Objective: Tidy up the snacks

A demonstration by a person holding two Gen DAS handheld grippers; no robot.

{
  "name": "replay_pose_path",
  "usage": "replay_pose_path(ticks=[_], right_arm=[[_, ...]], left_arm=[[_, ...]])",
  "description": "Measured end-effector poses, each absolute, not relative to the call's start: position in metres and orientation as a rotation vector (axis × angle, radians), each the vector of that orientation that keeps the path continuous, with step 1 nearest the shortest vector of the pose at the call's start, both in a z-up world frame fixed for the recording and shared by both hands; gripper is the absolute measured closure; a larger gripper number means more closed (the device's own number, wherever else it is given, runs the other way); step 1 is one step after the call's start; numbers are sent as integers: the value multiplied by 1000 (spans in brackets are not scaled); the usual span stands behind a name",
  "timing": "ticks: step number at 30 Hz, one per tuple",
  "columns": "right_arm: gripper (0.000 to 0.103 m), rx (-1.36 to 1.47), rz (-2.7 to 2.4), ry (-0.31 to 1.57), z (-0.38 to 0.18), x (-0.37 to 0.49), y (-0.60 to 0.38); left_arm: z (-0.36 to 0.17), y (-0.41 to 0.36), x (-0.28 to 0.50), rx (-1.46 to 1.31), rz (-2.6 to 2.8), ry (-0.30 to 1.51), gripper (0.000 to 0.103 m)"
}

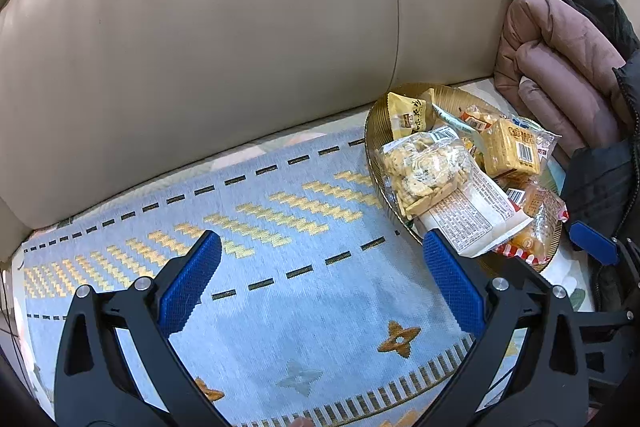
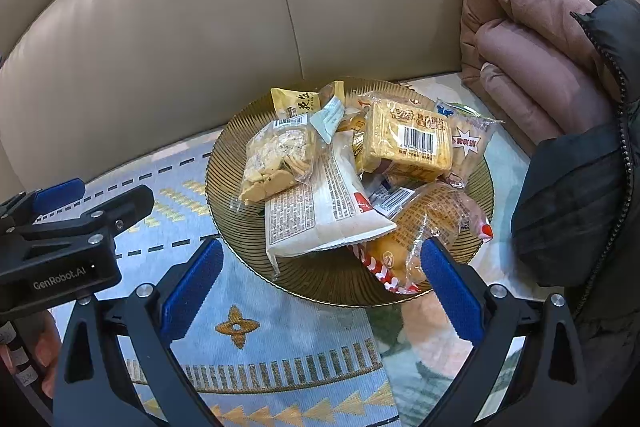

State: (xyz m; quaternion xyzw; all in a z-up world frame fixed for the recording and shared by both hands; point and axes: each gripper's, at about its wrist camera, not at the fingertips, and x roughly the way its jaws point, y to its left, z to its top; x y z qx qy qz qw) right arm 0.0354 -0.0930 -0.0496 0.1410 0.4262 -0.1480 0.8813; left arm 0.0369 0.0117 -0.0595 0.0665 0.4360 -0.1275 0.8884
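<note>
Snack packets, crinkled plastic and foil, lie heaped on a ribbed golden round plate atop our woven blue sofa cover. We hold the left gripper and right gripper with jaws apart, empty.

Bare blue mat left of heaped plate; jackets crowding its right.

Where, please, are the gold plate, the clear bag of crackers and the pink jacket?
gold plate [image 2: 320, 279]: right wrist view, bare near rim.
clear bag of crackers [image 2: 276, 159]: right wrist view, middle of the bag.
pink jacket [image 2: 520, 39]: right wrist view, folded quilted front.
</note>
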Motion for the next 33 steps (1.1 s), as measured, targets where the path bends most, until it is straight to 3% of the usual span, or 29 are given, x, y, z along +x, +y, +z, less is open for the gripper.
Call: replay_pose_path(ticks=[33], right_arm=[[5, 308, -311, 900, -54, 36, -96]], left_arm=[[-68, 13, 38, 137, -245, 937, 3]])
